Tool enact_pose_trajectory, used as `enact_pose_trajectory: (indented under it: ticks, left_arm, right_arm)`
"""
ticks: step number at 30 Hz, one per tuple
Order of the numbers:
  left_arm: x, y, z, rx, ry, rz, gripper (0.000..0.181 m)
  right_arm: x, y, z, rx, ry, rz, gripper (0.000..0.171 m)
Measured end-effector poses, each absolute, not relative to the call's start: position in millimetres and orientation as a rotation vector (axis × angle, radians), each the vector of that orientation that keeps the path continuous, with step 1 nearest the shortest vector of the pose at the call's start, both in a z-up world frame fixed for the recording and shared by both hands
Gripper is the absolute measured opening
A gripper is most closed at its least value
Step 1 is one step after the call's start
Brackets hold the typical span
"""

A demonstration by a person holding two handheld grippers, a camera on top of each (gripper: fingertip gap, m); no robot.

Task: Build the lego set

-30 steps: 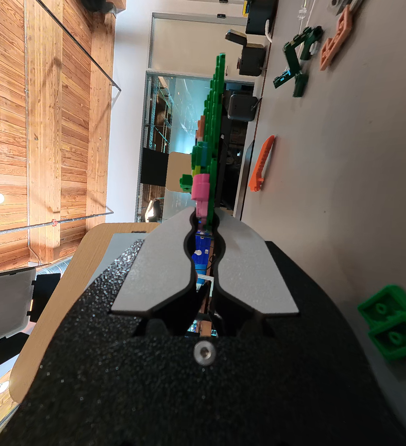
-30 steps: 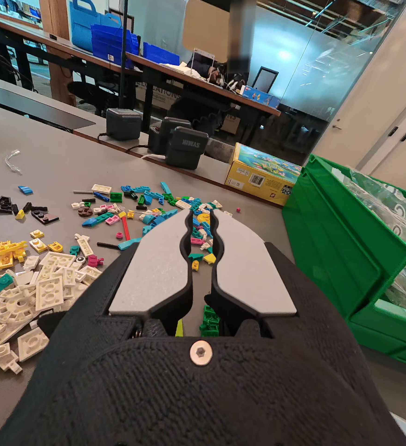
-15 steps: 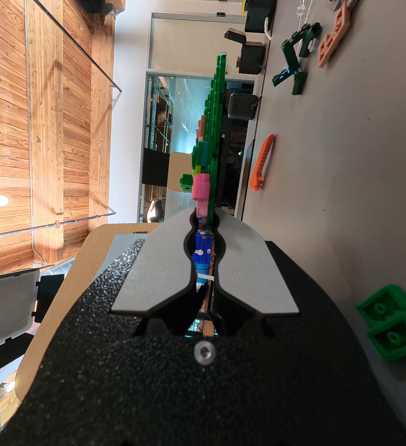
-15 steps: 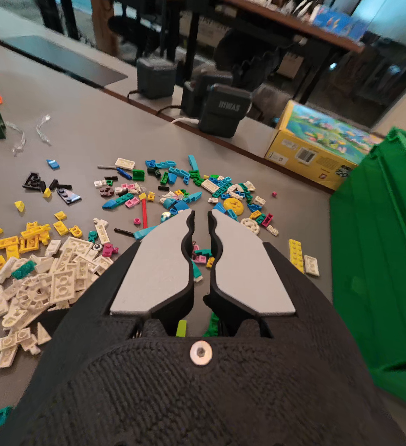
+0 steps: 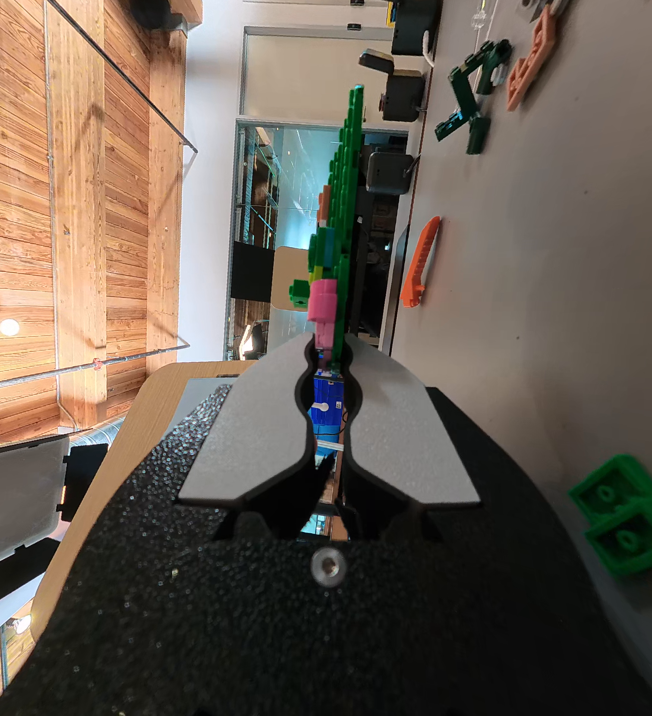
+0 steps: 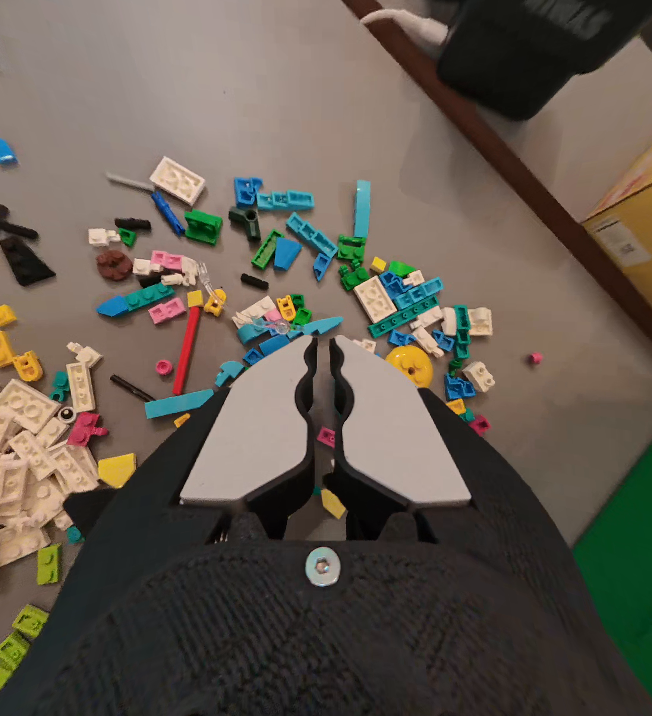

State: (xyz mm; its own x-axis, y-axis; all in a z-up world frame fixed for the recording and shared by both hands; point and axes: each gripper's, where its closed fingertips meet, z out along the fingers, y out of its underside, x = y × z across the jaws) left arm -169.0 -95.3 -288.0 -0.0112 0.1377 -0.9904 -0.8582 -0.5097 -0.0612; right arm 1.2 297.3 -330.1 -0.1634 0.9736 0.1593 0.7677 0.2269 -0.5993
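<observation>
Left wrist view: the left gripper [image 5: 329, 350] is pinched on the near edge of a green baseplate [image 5: 349, 186], seen edge-on, sticking straight out past the tips. Pink [image 5: 322, 300], blue and salmon bricks are stacked on its left face. Right wrist view: the right gripper [image 6: 323, 341] has just a narrow gap between its fingers and holds nothing, hanging over scattered loose lego pieces [image 6: 308, 236], with a yellow round piece [image 6: 409, 366] just right of its tips.

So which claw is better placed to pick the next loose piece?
Probably the right claw: empty, nearly shut, over the loose pieces. The left claw is clamped on the green plate.
</observation>
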Motion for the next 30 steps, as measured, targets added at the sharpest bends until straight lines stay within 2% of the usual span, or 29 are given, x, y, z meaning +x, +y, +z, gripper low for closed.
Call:
enact_pose_trajectory:
  ticks: [9, 15, 30]
  left_arm:
    - [-166.6, -94.9, -287.5, -1.483, 0.79, 1.624, 0.009]
    - [-165.6, -94.3, -287.6, -1.48, 0.795, 1.623, 0.009]
    - [-165.8, -94.0, -288.3, -1.483, 0.798, 1.622, 0.009]
  right_arm:
    - [-17.4, 305.7, -344.6, -1.615, -2.058, 0.423, 0.005]
    - [-4.6, 366.9, -331.9, -1.81, -1.783, 0.241, 0.002]
    - [-3.2, 386.1, -344.3, -2.137, -1.683, 0.345, 0.004]
